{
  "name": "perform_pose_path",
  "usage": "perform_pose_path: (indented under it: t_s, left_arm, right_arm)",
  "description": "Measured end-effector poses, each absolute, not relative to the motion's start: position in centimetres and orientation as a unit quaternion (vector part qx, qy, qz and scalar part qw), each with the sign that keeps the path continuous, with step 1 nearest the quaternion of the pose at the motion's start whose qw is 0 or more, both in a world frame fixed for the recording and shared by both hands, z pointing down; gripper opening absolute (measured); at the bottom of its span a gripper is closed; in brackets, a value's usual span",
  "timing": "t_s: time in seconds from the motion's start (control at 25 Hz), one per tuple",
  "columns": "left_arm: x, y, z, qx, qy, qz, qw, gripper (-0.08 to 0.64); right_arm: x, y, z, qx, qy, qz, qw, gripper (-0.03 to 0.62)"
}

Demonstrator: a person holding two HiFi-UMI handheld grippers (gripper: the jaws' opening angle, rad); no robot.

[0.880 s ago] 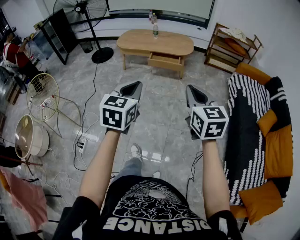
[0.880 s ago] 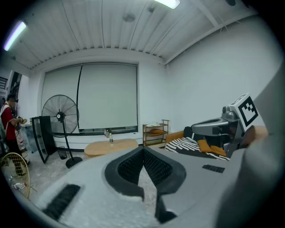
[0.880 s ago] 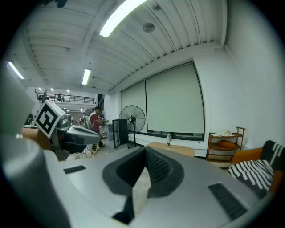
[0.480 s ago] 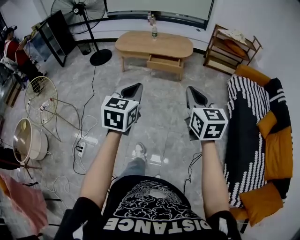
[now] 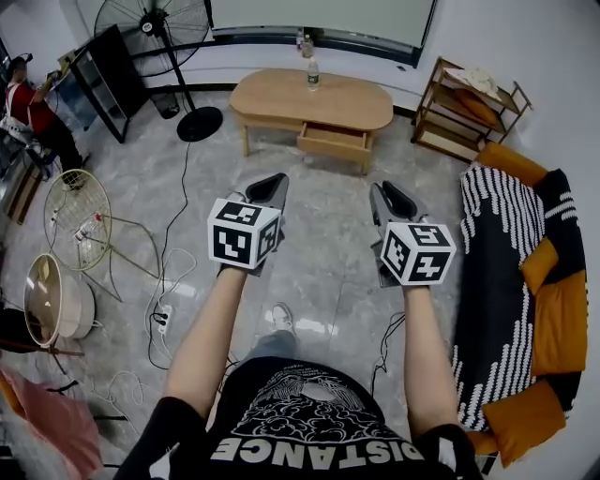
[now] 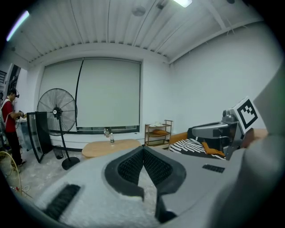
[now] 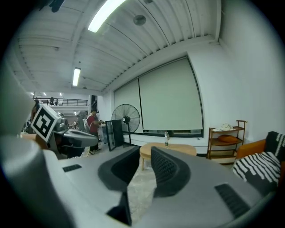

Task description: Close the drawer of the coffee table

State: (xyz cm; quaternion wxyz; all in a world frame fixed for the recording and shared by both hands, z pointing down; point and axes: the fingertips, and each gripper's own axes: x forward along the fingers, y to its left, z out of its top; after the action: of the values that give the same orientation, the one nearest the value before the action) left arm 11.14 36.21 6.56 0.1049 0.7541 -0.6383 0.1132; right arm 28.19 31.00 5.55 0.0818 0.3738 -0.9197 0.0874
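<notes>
The oval wooden coffee table point(image 5: 309, 94) stands across the room, far ahead of both grippers. Its drawer point(image 5: 335, 141) is pulled out toward me on the right half of the front side. A water bottle point(image 5: 312, 73) stands on the top. My left gripper point(image 5: 273, 182) is held out at chest height with its jaws shut and empty; in the left gripper view point(image 6: 143, 149) the pads meet at the tip. My right gripper point(image 5: 385, 190) is held level with it. A narrow gap shows between its pads point(image 7: 143, 154), with nothing in it. The table point(image 7: 171, 149) shows beyond the gap.
A standing fan point(image 5: 159, 19) with a round base point(image 5: 200, 122) is left of the table. A wooden shelf point(image 5: 469, 103) is at its right. A sofa with a striped blanket point(image 5: 497, 272) lines the right side. Cables point(image 5: 159, 300) and a fan guard point(image 5: 80, 206) lie at left.
The person has stepped a little closer to the coffee table. Both grippers stay held out in front, with their jaws as before.
</notes>
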Motion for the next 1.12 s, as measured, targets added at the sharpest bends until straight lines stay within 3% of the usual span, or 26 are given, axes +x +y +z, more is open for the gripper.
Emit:
perform_pose_path:
  t_s: [0.6, 1.12]
  left_arm:
    - [-1.0, 24.5, 6.4, 0.773, -0.615, 0.113, 0.108, 0.006]
    - [-5.2, 17.4, 7.5, 0.789, -0.593, 0.128, 0.099, 0.006]
  right_arm:
    - [16.7, 20.2, 6.2, 0.385, -0.911, 0.124, 0.085, 0.202]
    - [12.9, 14.1, 7.6, 0.408, -0.900, 0.127, 0.088, 0.242]
